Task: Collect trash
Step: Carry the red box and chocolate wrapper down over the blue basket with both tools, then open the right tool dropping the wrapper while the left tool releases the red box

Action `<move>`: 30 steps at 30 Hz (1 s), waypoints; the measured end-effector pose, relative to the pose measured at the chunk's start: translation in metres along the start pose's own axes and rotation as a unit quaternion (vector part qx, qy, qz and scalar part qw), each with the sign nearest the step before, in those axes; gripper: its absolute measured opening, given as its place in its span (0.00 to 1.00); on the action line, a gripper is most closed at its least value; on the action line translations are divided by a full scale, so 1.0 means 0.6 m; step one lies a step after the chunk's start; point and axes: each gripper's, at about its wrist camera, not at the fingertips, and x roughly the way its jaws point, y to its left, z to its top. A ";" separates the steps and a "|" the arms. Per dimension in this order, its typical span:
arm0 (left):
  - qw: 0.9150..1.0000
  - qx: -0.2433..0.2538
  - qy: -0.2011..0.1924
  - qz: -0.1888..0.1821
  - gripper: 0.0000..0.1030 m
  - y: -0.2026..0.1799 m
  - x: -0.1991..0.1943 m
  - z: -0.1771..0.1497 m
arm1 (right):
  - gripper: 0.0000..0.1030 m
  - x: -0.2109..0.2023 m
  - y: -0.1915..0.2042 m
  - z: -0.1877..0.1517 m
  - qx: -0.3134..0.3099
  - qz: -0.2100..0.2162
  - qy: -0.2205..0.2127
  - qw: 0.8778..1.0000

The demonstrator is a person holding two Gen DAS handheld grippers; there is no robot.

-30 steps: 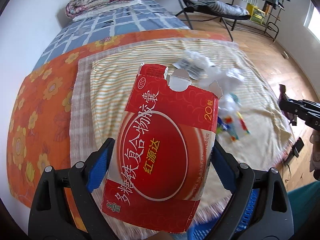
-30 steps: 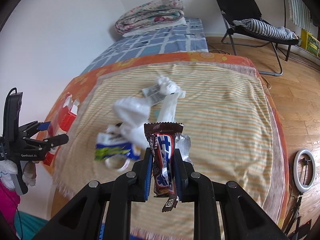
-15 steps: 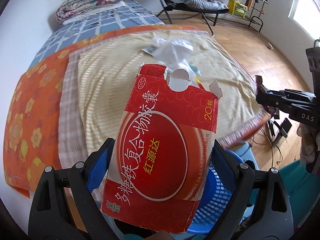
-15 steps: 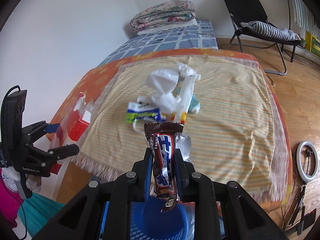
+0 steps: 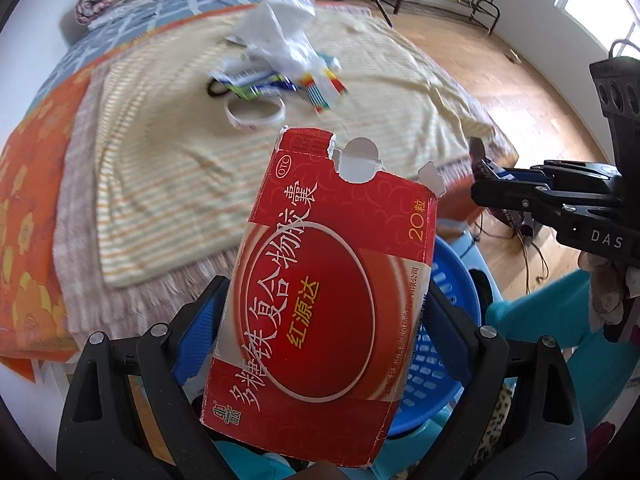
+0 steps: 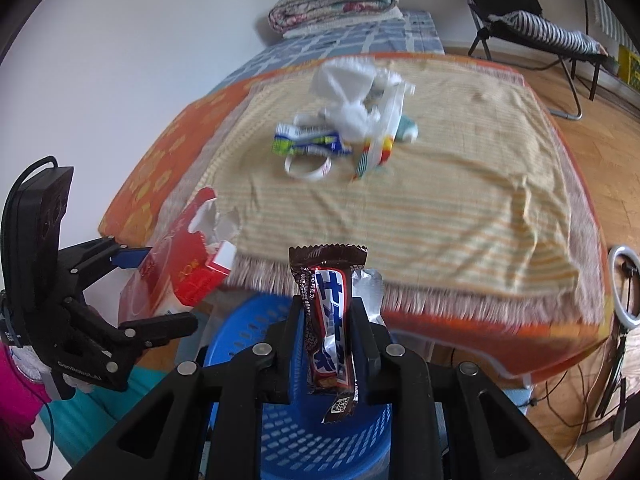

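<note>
Over the blue basket, left to right: left gripper clamps a torn red medicine box by its sides; right gripper pinches a chocolate-bar wrapper upright. Its jaws have just been easing apart, wrapper between them, seemingly for the drop. Both loads hang at the basket, probably for release. More trash lies on the striped cloth covering the bed; wood floor and a folding chair beyond.
</note>
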 end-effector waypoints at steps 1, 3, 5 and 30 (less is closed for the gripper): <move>1.000 0.003 0.005 -0.002 0.91 -0.004 0.006 -0.005 | 0.22 0.004 0.001 -0.004 0.001 0.000 0.002 1.000; 1.000 0.007 0.012 -0.002 0.91 -0.009 0.014 -0.012 | 0.22 0.012 0.001 -0.014 0.003 0.001 0.009 1.000; 1.000 0.012 0.018 -0.001 0.91 -0.012 0.023 -0.020 | 0.22 0.020 0.003 -0.020 0.003 0.003 0.016 1.000; 0.995 0.066 0.069 -0.014 0.92 -0.046 0.086 -0.054 | 0.46 0.063 0.003 -0.038 0.005 0.014 0.049 0.999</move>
